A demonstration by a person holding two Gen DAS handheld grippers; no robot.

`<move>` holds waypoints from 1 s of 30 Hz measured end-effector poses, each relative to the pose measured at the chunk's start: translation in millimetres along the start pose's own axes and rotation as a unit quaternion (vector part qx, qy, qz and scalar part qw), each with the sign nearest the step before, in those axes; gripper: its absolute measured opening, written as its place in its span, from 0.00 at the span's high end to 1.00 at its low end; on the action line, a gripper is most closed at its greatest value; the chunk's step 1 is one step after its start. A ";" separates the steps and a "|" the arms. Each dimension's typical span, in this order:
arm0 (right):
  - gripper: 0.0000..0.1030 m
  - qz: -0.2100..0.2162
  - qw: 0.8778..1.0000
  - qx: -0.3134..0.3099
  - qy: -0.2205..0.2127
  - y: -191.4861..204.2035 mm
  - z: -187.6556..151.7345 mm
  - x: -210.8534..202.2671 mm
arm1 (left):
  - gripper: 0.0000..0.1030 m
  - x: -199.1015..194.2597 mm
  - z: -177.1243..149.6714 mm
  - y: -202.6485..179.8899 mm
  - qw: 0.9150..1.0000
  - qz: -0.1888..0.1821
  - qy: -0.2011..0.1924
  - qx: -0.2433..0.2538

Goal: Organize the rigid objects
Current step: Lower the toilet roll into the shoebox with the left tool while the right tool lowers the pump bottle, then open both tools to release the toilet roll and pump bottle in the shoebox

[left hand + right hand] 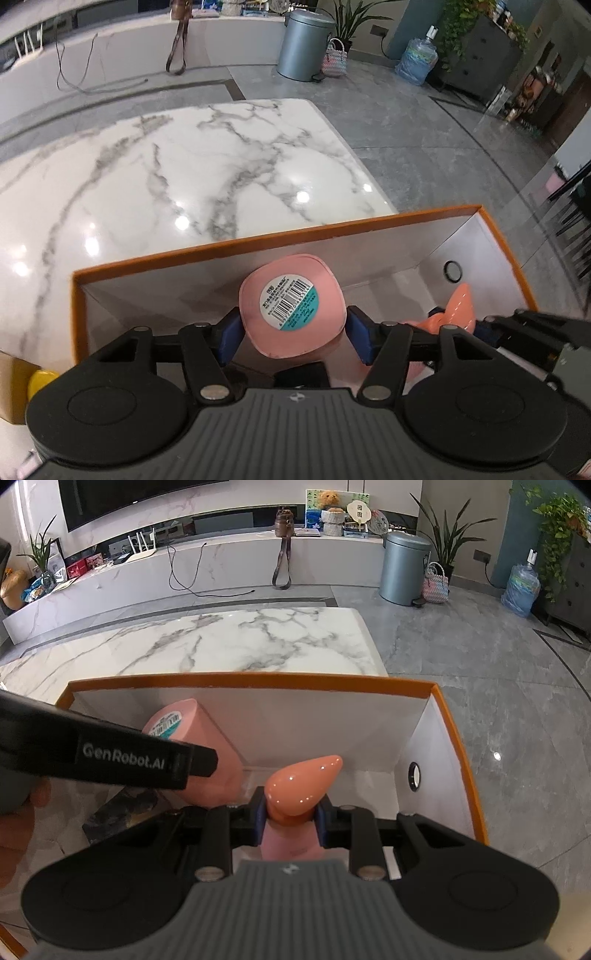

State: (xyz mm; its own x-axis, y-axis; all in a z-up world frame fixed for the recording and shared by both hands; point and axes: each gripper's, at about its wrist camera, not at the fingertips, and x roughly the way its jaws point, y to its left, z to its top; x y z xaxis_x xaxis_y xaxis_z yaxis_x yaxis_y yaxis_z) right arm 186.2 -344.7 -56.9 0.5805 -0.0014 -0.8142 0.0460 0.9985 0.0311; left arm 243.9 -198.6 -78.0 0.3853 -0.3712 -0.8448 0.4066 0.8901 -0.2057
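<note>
A white box with an orange rim (236,242) (251,681) stands at the near right corner of the marble table (184,166). Inside it leans a pink cup (291,306) (207,734), its barcoded base turned up. My left gripper (291,332) is open; the cup sits between its blue pads (231,334) with slim gaps. To the right, my right gripper (291,814) is shut on a glossy orange teardrop-shaped piece (304,784) (458,306) with a pink body under it, low inside the box.
A dark patterned slab (122,812) lies on the box floor at the left. A ringed hole (414,775) marks the right wall. A yellow thing (40,380) and a cardboard box (13,387) sit left of the box. A person's hand (18,830) is at the left edge.
</note>
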 end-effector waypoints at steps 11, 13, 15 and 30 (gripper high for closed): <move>0.75 0.002 1.000 -0.006 0.002 9.3 -0.3 0.4 | 0.30 -13.1 -9.9 -4.7 0.995 0.067 -0.027 0.075; 0.75 0.000 1.000 -0.006 0.003 10.2 0.1 0.6 | 0.41 -14.7 -8.9 0.1 0.996 0.059 -0.023 0.065; 0.75 0.000 1.000 -0.006 0.004 10.2 1.1 1.5 | 0.49 -15.8 -7.6 4.2 0.997 0.053 -0.016 0.056; 0.75 0.003 1.000 -0.006 0.007 14.3 8.9 4.1 | 0.64 -2.9 2.3 10.5 0.999 0.006 0.021 0.032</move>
State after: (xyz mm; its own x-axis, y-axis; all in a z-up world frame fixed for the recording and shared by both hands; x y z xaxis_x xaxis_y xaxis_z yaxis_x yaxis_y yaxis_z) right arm 196.5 -331.0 -54.6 0.5692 0.0060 -0.8222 0.0330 0.9990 0.0301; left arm 249.1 -188.8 -76.6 0.3561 -0.3475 -0.8674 0.4542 0.8756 -0.1643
